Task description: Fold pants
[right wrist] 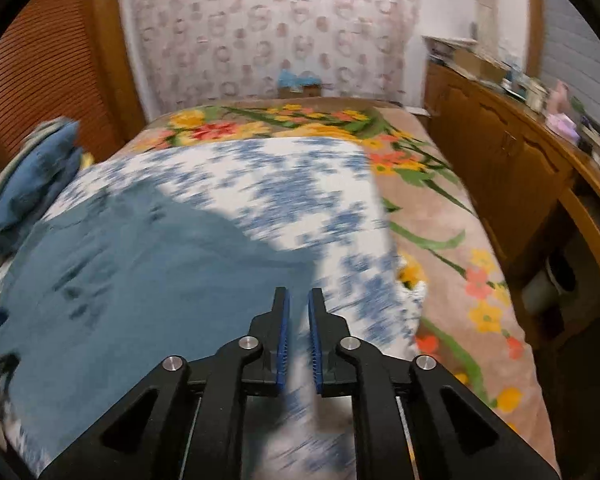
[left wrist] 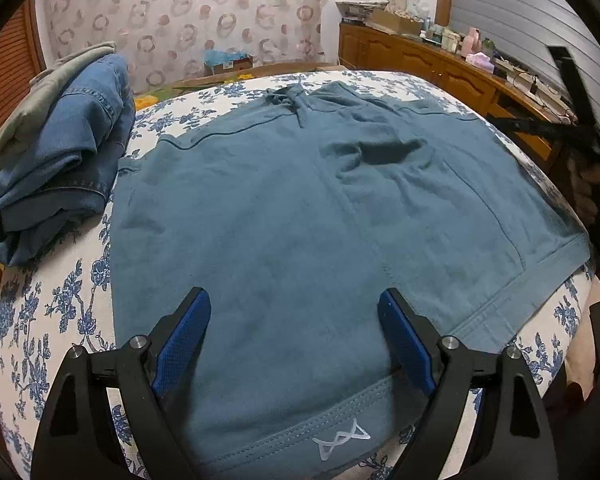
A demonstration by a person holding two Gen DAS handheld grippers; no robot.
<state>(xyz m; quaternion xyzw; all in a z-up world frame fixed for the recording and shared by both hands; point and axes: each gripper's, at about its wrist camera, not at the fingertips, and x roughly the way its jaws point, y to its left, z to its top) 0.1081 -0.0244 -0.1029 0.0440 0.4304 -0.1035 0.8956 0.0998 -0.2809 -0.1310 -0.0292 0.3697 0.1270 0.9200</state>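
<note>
- Pants (left wrist: 300, 208) lie flat on floral sheet (left wrist: 52, 312), waistband at top of left wrist view, hems at bottom.
- Left gripper (left wrist: 294, 312) wide apart, directly over near hem, holding nothing; nearer hand.
- Right gripper (right wrist: 299, 312) nearly together, empty, over sheet; pants at its left.

I'm looking at the blue-grey shorts (left wrist: 284, 208), a soft jersey pair, spread flat on the bed over a white sheet with blue flowers (left wrist: 52, 320). From the left wrist view, the waistband sits at the far end with its drawstring (left wrist: 296, 104) bunched in a loose knot near the middle. The two hemmed leg openings point toward me, and the nearer hem carries a small white looped logo (left wrist: 340, 440). There's a dark crease pocketing just right of centre, with light wrinkles around it. In the right wrist view the shorts (right wrist: 140, 272) are blurred, lying left of centre on the same sheet.
</note>
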